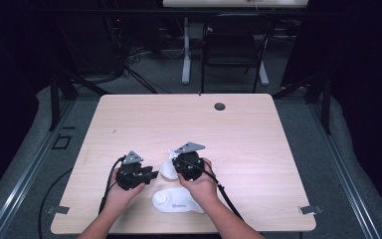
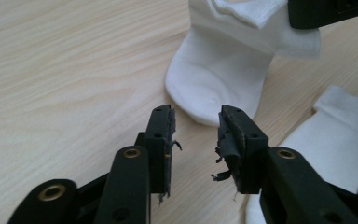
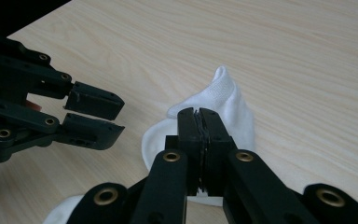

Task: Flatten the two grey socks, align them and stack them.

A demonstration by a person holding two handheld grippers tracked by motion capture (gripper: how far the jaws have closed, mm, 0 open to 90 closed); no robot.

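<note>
The lifted sock, white and small, hangs just beyond the second sock, which lies flat on the wooden table close to the person's edge. Measured from that flat sock, most of the tabletop is bare: a wide stretch runs away to the far edge, where a small round grommet sits, and there is open wood out to both side edges as well. Beyond the far edge stand a dark chair and a white desk leg on grey floor.

Little crowds the working spot. The flat sock sits just right of the left gripper and directly under the right hand, so the two socks and two tools are bunched together near the front edge.

The right gripper has its jaws pressed together on the lifted sock's cuff, the heel and toe drooping toward the table past the flat sock. In the left gripper view the left gripper's jaws stand a narrow gap apart with nothing between them, their worn pads pointing at the hanging sock's heel and stopping just short of it. The left hand holds that tool just left of the flat sock.
</note>
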